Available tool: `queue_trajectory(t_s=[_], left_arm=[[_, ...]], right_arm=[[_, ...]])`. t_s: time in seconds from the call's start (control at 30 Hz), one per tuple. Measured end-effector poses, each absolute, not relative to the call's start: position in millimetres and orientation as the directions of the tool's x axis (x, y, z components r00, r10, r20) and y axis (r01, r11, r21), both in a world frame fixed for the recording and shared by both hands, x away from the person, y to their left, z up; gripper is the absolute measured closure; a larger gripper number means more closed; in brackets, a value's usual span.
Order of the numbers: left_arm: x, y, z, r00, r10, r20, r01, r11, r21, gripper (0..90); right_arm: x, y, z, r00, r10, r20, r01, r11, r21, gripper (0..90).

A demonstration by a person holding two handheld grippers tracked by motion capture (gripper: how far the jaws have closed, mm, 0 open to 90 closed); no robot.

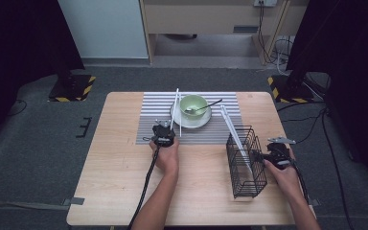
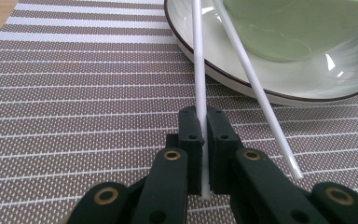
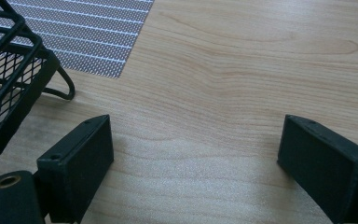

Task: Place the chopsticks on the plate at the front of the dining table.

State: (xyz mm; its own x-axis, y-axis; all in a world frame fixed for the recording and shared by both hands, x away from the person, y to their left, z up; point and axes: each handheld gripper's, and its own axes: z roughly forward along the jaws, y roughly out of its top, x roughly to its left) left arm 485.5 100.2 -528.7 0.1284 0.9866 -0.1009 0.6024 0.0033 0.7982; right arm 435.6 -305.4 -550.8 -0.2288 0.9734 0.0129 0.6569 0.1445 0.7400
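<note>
My left gripper is shut on a white chopstick, whose far end leans over the white plate. A second white chopstick lies beside it, crossing the plate's rim. On the plate stands a green bowl with a dark spoon in it. My right gripper is open over bare wood, just right of a black wire basket. White chopsticks lean out of the basket.
A grey striped placemat lies under the plate on the wooden table. Stand bases with hazard stripes sit on the floor beyond the table's far corners.
</note>
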Motion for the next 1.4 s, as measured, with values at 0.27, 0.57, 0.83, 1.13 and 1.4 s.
queue_trajectory(t_s=[0.27, 0.57, 0.83, 1.13, 1.4], left_arm=[[486.4, 101.2, -529.6, 0.119, 0.987, -0.108, 0.61, 0.013, 0.792, 85.9], [486.5, 100.5, -530.9, 0.118, 0.987, -0.107, 0.612, 0.012, 0.791, 85.9], [486.9, 100.5, -531.6, 0.117, 0.987, -0.111, 0.614, 0.016, 0.789, 85.9], [486.5, 99.4, -531.7, 0.119, 0.987, -0.11, 0.615, 0.014, 0.788, 85.8], [486.5, 99.1, -531.6, 0.118, 0.986, -0.118, 0.615, 0.02, 0.788, 85.5]], right_arm=[[435.7, -305.4, -550.8, -0.229, 0.973, 0.014, 0.657, 0.144, 0.74, 10.2], [435.7, -305.5, -550.8, -0.229, 0.973, 0.014, 0.657, 0.144, 0.74, 10.1], [435.8, -305.4, -550.8, -0.228, 0.974, 0.014, 0.657, 0.143, 0.74, 10.1], [435.9, -305.5, -550.7, -0.229, 0.973, 0.013, 0.657, 0.144, 0.74, 10.0], [435.9, -305.5, -550.7, -0.229, 0.973, 0.012, 0.658, 0.146, 0.739, 10.0]])
